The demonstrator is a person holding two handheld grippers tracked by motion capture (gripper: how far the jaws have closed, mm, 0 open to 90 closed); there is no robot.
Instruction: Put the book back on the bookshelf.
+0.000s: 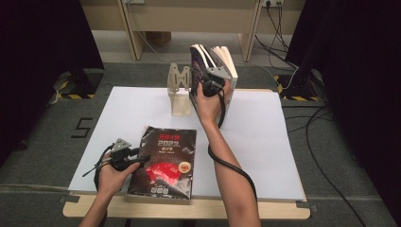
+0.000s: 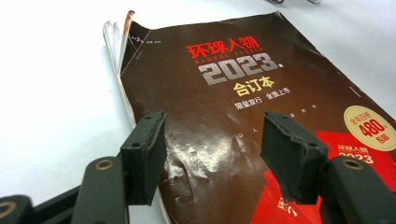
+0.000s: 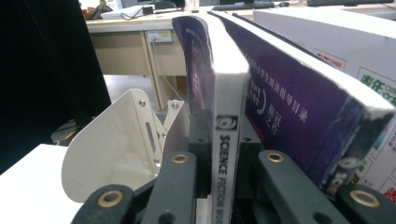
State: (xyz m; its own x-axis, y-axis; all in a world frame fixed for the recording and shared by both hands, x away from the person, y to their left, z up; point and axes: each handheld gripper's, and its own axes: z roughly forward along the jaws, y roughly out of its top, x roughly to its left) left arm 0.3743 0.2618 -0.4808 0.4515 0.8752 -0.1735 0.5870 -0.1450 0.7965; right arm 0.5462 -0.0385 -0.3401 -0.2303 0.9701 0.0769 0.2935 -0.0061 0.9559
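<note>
A thin magazine [image 3: 227,140] with "SCIENCE FICTION" on its spine is held upright at the far middle of the white desk [image 1: 265,142], between a cream bookend [image 1: 178,92] on one side and a thicker purple book [image 3: 299,107] leaning at the other. The right hand-held gripper [image 1: 211,85] is closed on the magazine's spine edge, one black jaw flat against each cover. Nearer the person, a dark-covered volume marked "2023" [image 1: 165,161] lies flat on the desk, and the left hand-held gripper [image 2: 212,154] is poised over its near left part with jaws spread and nothing between them. The magazine is judged light but limp: its upper pages curl sideways above the grip, so it will likely sag unless it is pinched low and close to the stiffer spine. The flat volume looks heavier and glossy, with a creased cover and fanned page edges at its corner; it is probably best taken across the whole thickness at the bound edge, since a hold on the cover alone could slip or tear it.
</note>
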